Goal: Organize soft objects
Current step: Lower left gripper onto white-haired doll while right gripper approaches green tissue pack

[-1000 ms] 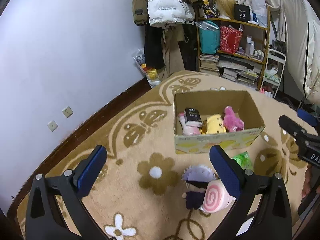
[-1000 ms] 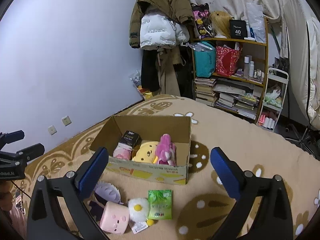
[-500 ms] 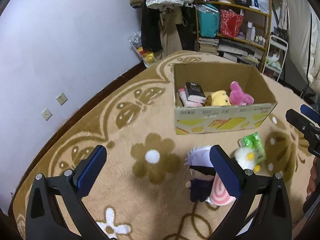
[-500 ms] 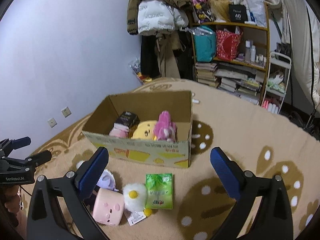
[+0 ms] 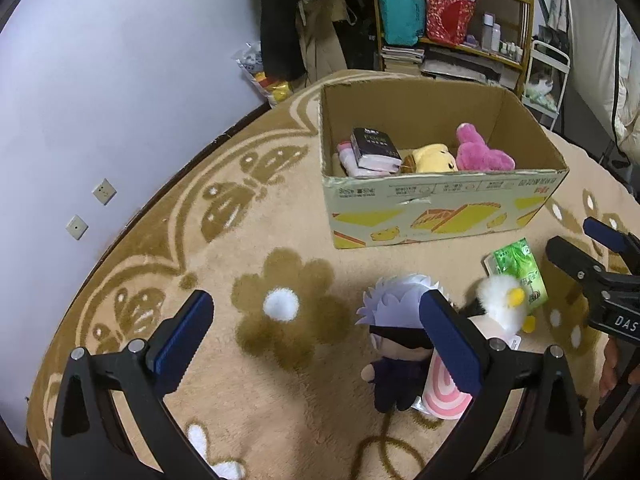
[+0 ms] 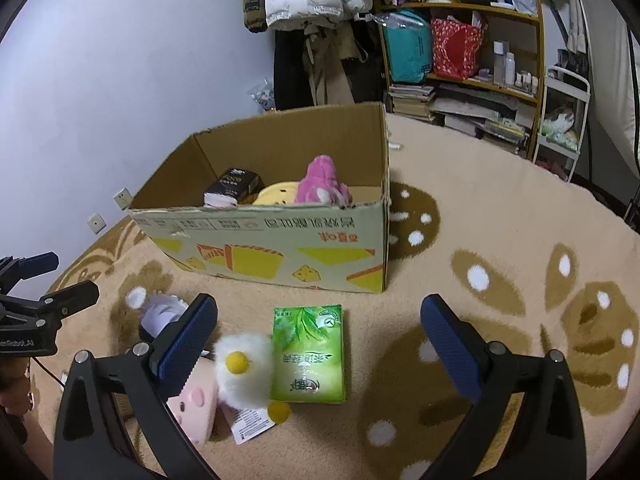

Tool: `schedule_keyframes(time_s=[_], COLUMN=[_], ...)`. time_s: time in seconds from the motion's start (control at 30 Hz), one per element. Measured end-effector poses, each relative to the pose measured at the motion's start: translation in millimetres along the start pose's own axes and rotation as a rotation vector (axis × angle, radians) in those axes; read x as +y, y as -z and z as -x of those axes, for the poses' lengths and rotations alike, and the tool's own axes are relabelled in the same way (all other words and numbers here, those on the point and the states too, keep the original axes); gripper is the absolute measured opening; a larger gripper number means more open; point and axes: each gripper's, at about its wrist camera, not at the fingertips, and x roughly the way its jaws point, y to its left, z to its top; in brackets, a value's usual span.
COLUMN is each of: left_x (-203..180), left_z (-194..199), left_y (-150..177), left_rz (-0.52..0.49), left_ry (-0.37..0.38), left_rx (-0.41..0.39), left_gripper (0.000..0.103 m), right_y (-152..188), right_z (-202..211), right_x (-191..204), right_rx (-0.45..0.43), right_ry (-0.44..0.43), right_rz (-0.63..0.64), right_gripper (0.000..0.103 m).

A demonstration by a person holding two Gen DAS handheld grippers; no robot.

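Both tools, left tool and right tool, hang spread apart and empty over the rug. In front of the cardboard box lie the green tissue pack and, touching it, the fluffy egg plush. Best bet: right tool straddles the pack's narrow sides, squeezes gently, lifts clear of the plush.

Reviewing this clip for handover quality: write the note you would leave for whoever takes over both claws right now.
Left claw: open, holding nothing, above the rug near the white-haired doll.
Right claw: open, holding nothing, over the green tissue pack.
Already in the cardboard box: pink plush, yellow plush, a dark pack on a pink item.
Left on the rug in front of the box: the doll, pink roll plush, white fluffy egg toy, green tissue pack.
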Motion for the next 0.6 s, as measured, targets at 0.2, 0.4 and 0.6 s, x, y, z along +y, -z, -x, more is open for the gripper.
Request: schedule_keyframes(time_s=[0.2,0.4,0.6], left_x=[-6,-11,-17], left_z=[-15,-29,-39], left_y=[1,4,8], left_rz=[-0.017,-0.019,-0.043], left_ry=[0.003,0.023,0.013], left_rx=[0.032,0.069,0.097], left_gripper=[0.102,0.102,0.102], right_y=[5,7,16], right_z=[-19,-32,-47], right_x=[-4,-6,-11], right_rx=[0.021,0.036,0.08], right_ry=[0.006,-0.002,-0.014], right_rz=[-0.002,-0.01,-0.048], right_gripper=[0.103,0.103,0.1])
